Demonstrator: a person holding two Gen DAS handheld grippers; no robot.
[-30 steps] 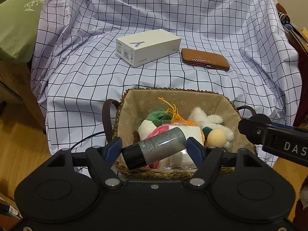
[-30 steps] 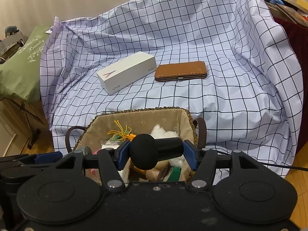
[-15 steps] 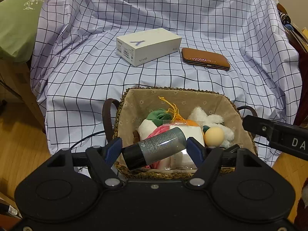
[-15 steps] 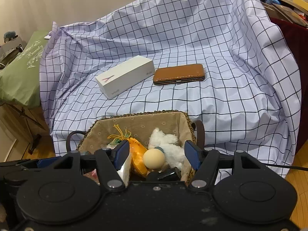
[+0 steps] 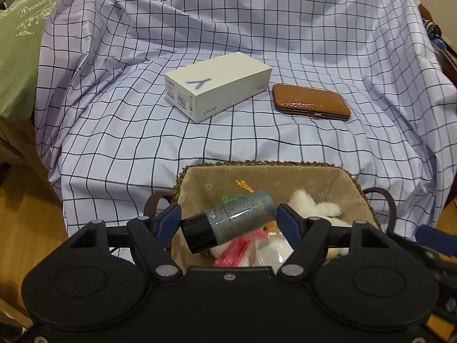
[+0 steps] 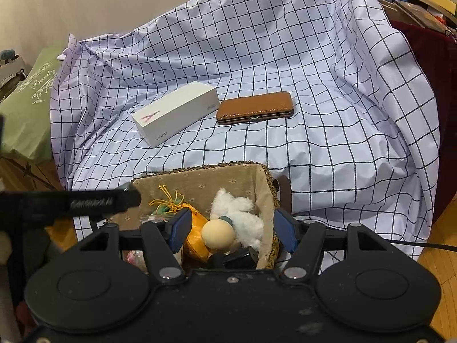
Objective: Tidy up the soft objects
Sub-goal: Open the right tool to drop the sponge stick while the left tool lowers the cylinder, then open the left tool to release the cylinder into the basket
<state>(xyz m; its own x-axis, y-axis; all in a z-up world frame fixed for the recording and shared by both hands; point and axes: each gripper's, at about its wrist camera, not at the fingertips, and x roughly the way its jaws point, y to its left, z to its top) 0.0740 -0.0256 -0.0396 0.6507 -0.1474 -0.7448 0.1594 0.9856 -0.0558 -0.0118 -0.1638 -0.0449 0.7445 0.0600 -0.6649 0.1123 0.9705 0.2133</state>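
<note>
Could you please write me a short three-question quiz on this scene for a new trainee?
1. True or false: the left tongs are clamped on a grey bottle with a black cap.
2. What lies just right of the white box on the checked cloth? A) brown case B) green cushion C) wicker basket
3. Fill in: the right tongs stand open above the ____.

Key: 1 true; 2 A, the brown case; 3 basket.
</note>
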